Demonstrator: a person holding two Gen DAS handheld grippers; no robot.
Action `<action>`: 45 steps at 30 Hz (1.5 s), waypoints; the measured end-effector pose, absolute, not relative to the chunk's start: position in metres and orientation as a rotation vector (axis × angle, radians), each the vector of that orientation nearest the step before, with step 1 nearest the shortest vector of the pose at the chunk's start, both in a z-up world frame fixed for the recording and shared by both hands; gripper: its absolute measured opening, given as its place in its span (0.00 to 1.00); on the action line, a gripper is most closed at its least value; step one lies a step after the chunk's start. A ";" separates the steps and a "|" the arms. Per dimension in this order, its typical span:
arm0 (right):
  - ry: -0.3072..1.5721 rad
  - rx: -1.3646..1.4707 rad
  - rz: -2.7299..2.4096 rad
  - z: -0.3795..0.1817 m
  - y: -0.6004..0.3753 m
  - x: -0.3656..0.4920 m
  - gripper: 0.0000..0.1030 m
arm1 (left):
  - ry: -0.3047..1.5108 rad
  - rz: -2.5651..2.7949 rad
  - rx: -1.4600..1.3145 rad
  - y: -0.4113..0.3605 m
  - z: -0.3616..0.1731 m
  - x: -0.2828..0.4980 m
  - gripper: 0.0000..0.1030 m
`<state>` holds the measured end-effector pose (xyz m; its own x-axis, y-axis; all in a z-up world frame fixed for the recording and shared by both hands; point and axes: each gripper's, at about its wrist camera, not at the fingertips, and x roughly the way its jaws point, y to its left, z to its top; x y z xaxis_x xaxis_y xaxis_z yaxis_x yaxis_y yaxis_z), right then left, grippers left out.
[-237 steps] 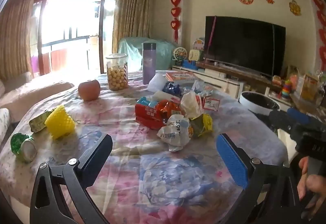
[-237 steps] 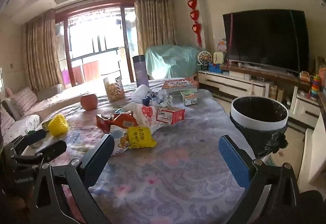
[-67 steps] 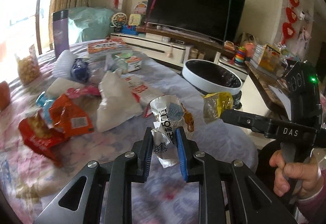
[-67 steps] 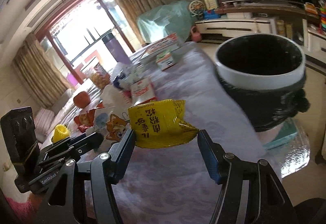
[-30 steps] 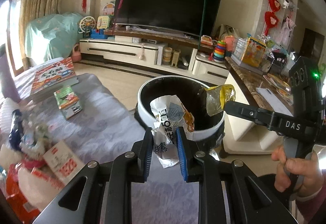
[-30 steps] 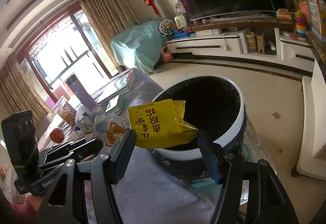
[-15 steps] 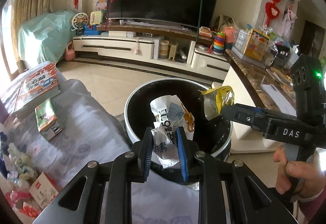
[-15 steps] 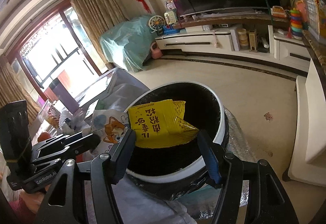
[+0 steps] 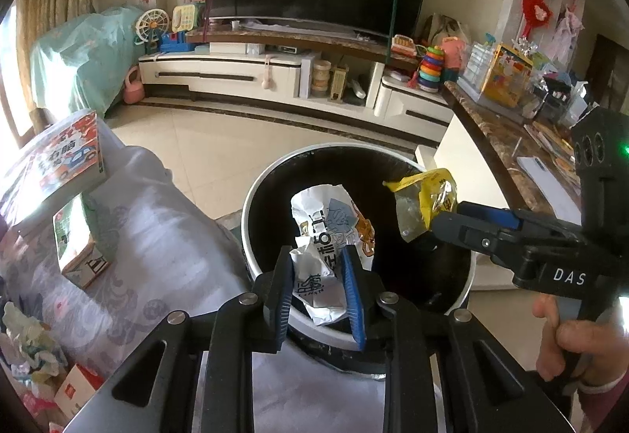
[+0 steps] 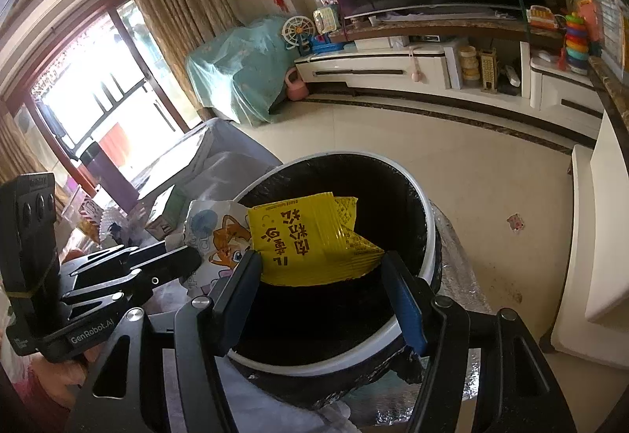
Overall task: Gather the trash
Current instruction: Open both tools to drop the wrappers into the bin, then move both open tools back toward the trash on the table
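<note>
Hovering over the black-lined bin [image 9: 251,236], the left hand-held gripper [image 9: 320,289], whose jaws have just been opening, barely pinches the white wrapper [image 9: 328,232] while the right hand-held gripper [image 10: 326,289] clamps the yellow packet [image 10: 310,240], which might stick to a pad.

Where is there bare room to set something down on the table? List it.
Bare tablecloth between the small box and the bin rim. Crowded further left: book, crumpled wrappers, red carton.
</note>
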<state>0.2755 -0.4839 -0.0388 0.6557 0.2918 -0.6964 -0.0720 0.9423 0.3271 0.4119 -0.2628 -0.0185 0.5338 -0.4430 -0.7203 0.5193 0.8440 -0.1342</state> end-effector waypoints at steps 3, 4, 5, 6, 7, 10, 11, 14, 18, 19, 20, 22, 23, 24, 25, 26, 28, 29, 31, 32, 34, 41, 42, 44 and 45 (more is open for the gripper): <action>0.855 0.291 0.209 -0.041 -0.486 0.280 0.64 | 0.843 -0.571 0.106 -0.269 -0.017 0.416 0.30; 0.863 0.298 0.209 -0.041 -0.486 0.281 0.64 | 0.842 -0.570 0.106 -0.270 -0.016 0.417 0.33; 0.867 0.300 0.208 -0.042 -0.486 0.282 0.65 | 0.838 -0.570 0.106 -0.271 -0.014 0.417 0.34; 0.869 0.296 0.200 -0.041 -0.487 0.282 0.66 | 0.836 -0.568 0.108 -0.271 -0.014 0.417 0.42; 0.868 0.294 0.195 -0.041 -0.487 0.282 0.68 | 0.830 -0.562 0.111 -0.272 -0.012 0.415 0.48; 0.857 0.300 0.187 -0.037 -0.489 0.278 0.69 | 0.807 -0.544 0.122 -0.271 -0.011 0.409 0.50; 0.853 0.302 0.185 -0.036 -0.489 0.276 0.70 | 0.803 -0.538 0.121 -0.270 -0.010 0.406 0.50; 0.834 0.307 0.178 -0.031 -0.488 0.270 0.78 | 0.791 -0.526 0.103 -0.262 -0.011 0.392 0.52; 0.810 0.321 0.187 -0.025 -0.480 0.257 0.88 | 0.764 -0.505 0.073 -0.246 -0.011 0.367 0.56; 0.803 0.326 0.195 -0.023 -0.476 0.252 0.89 | 0.757 -0.499 0.064 -0.241 -0.011 0.360 0.56; 0.800 0.327 0.197 -0.022 -0.474 0.250 0.89 | 0.748 -0.490 0.056 -0.236 -0.012 0.352 0.56; 0.789 0.334 0.200 -0.021 -0.467 0.242 0.92 | 0.733 -0.472 0.036 -0.224 -0.014 0.335 0.59; 0.780 0.341 0.208 -0.021 -0.462 0.236 0.93 | 0.729 -0.468 0.023 -0.219 -0.015 0.327 0.60; 0.777 0.345 0.216 -0.021 -0.458 0.232 0.93 | 0.725 -0.464 0.009 -0.212 -0.016 0.318 0.60; 0.775 0.347 0.222 -0.020 -0.456 0.229 0.94 | 0.723 -0.459 0.001 -0.206 -0.018 0.310 0.60; 0.773 0.349 0.228 -0.021 -0.452 0.226 0.94 | 0.722 -0.453 -0.004 -0.199 -0.020 0.303 0.60; 0.776 0.354 0.245 -0.022 -0.442 0.219 0.94 | 0.718 -0.432 -0.019 -0.186 -0.025 0.287 0.60; 0.778 0.354 0.257 -0.023 -0.436 0.215 0.94 | 0.719 -0.427 -0.025 -0.181 -0.026 0.281 0.60; 0.782 0.352 0.274 -0.025 -0.427 0.210 0.94 | 0.724 -0.414 -0.039 -0.168 -0.031 0.265 0.60; 0.784 0.352 0.280 -0.026 -0.424 0.208 0.94 | 0.726 -0.405 -0.046 -0.162 -0.033 0.257 0.60; 0.790 0.352 0.293 -0.028 -0.416 0.203 0.94 | 0.730 -0.390 -0.058 -0.152 -0.034 0.245 0.60; 0.800 0.340 0.343 -0.039 -0.383 0.185 0.94 | 0.756 -0.322 -0.107 -0.114 -0.038 0.209 0.60; 0.800 0.333 0.342 -0.040 -0.378 0.183 0.94 | 0.759 -0.311 -0.113 -0.108 -0.038 0.204 0.60; 0.799 0.306 0.327 -0.042 -0.367 0.180 0.94 | 0.761 -0.289 -0.126 -0.096 -0.037 0.193 0.60; 0.803 0.295 0.327 -0.043 -0.361 0.179 0.94 | 0.762 -0.282 -0.134 -0.092 -0.035 0.192 0.60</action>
